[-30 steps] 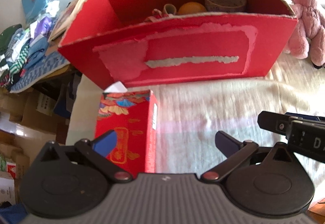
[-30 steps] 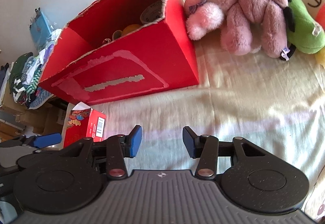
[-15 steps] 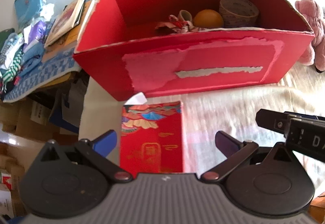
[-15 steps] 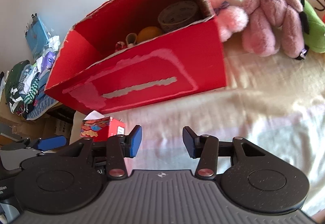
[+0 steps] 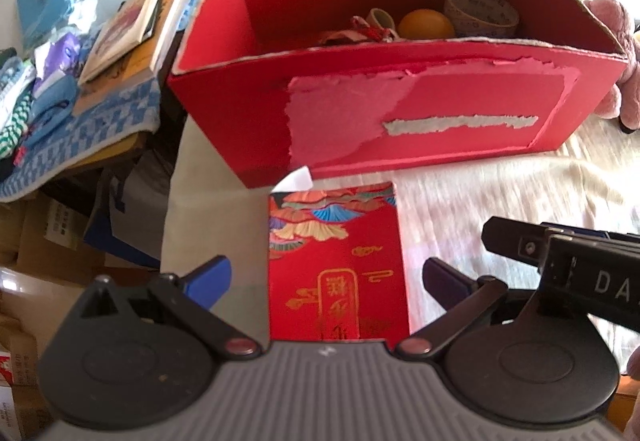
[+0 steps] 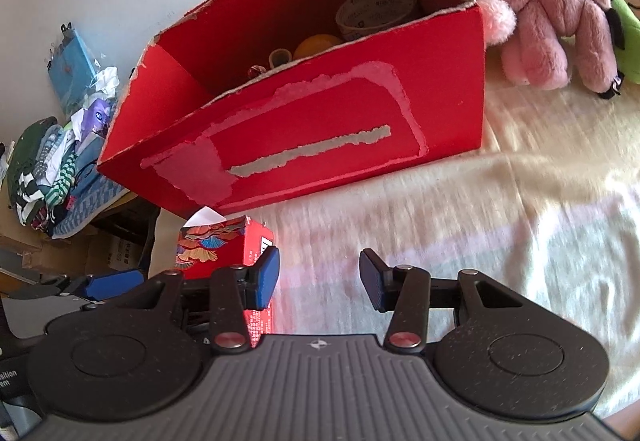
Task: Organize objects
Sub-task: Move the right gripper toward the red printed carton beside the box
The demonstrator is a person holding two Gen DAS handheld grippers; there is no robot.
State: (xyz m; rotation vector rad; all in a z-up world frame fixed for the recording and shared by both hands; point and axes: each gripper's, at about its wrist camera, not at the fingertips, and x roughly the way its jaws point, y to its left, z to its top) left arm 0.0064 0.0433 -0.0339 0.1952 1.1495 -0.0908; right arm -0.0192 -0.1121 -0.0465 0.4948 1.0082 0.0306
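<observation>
Pale wrinkled bedsheet (image 6: 500,225) covers the surface, white wall behind. Big red cardboard box (image 5: 400,113) sits open on the sheet, front face torn and patchy. Inside it: tape roll (image 5: 480,11), orange (image 5: 426,25), small red tangled bits, all toward the back right. Tissue box (image 5: 338,261), red with fan print, stands on the sheet just in front of the big box, white tissue poking from its top. Left gripper (image 5: 326,277) has its fingers spread wide, one on each side of the tissue box, gaps visible on both sides, not touching. Right gripper (image 6: 318,277) sits just right of the tissue box, fingers apart, nothing between them, only sheet. Its black body shows at the right edge of the left view. Pink plush bear (image 6: 552,1) sits right of the big box, green plush beside it. Books (image 5: 128,25) and piled clothes (image 6: 44,169) lie on a side table at left.
</observation>
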